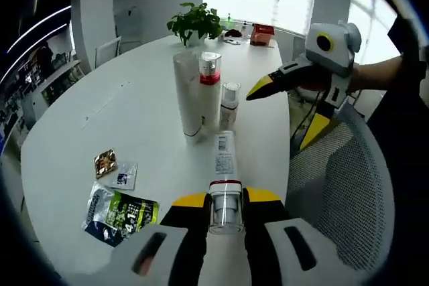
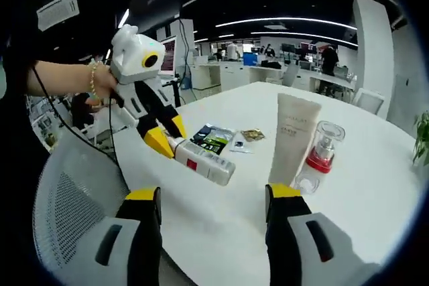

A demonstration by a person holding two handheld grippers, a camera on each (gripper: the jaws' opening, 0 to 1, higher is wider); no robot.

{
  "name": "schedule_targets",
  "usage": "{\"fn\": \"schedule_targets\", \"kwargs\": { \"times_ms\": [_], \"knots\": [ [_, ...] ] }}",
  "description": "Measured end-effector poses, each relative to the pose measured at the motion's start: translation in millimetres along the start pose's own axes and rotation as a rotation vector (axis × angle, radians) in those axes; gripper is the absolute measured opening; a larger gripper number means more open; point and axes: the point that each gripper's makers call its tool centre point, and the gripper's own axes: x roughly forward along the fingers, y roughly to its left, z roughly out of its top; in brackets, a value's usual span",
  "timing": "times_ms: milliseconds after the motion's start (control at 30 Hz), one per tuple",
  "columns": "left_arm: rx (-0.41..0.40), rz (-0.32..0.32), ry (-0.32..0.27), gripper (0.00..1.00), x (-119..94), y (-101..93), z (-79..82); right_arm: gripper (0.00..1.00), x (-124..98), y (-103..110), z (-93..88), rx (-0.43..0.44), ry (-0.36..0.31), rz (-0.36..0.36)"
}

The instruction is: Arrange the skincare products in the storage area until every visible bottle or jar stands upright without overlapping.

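My left gripper [image 1: 226, 197] is shut on the capped end of a white bottle with a red band [image 1: 224, 155], which points forward and lies level above the white table [image 1: 134, 98]. Beyond it stand a white tube [image 1: 188, 95], a red-banded bottle with a silver cap [image 1: 210, 85] and a small clear-capped bottle [image 1: 229, 105], close together. The right gripper [image 1: 283, 113] hangs open at the right. In the right gripper view my right gripper [image 2: 214, 195] is open and holds nothing. The left gripper [image 2: 167, 137] holds the white bottle [image 2: 204, 160] left of the tube [image 2: 293, 135] and the red-banded bottle [image 2: 320, 155].
Several flat sachets [image 1: 119, 209] lie at the table's near left. A potted plant [image 1: 196, 23] and a red box [image 1: 263, 33] stand at the far end. A grey mesh chair [image 1: 348, 185] sits by the table's right edge. Office desks [image 2: 281, 72] fill the background.
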Motion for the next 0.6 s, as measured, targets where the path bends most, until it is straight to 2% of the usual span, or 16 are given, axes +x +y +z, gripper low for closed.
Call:
{"fn": "schedule_targets", "kwargs": {
  "times_ms": [100,367,500,600],
  "knots": [
    [0.045,-0.052,0.033,0.24,-5,-14.1,-5.6,0.58,7,11,5.1,-0.059,0.009,0.088],
    [0.124,-0.120,0.052,0.24,-20,-38.1,-5.0,0.49,19,47,3.1,-0.180,0.077,0.282],
    [0.161,-0.150,0.070,0.24,-27,-46.1,-3.2,0.38,21,59,2.9,-0.201,0.087,0.337],
    [0.177,-0.158,0.083,0.24,-31,-48.7,-1.5,0.36,23,64,5.7,-0.227,0.093,0.357]
  ]
}}
